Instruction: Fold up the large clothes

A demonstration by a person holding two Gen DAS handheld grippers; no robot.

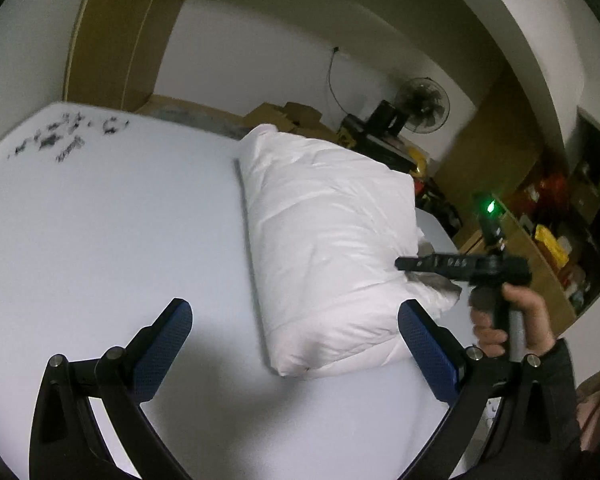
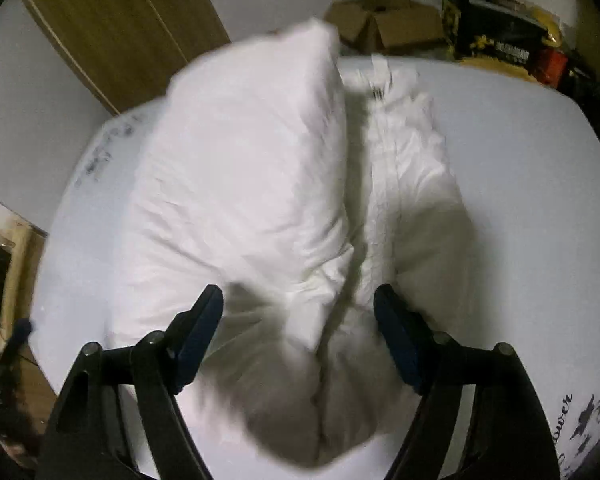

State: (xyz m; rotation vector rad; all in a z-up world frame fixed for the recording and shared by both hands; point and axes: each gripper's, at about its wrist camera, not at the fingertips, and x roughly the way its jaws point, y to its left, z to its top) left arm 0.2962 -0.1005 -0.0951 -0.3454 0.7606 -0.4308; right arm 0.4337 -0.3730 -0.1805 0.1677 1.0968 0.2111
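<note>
1. The white padded garment point(image 1: 332, 248) lies on the white counter point(image 1: 100, 240), bundled into a thick, puffy block towards the far right side in the left wrist view. In the right wrist view the garment point(image 2: 260, 200) looks doubled over, one big panel raised or lapped over the other with a deep crease running between them.

2. The step in hand seems to be a middle fold: the coat is already gathered into a narrower shape, but it is bulky and not yet flat, so I judge the folding about half done.

3. The left tool point(image 1: 296, 344) hangs over bare counter just beside the near end of the garment, its blue pads spread wide and holding nothing.

4. The right tool point(image 2: 300, 332) also has its pads spread apart. It sits at the near end of the garment, with the fabric bunched up between the two fingers. The picture is blurred here, so I cannot tell whether the pads touch the cloth, but they are not pinching it.

5. In the left wrist view the right hand point(image 1: 512, 320) shows at the garment's far edge, gripping its handle.

6. The next move likely calls for closing on an edge of the top panel and drawing it across, then pressing the padding down, since this stuffing will spring back.
</note>
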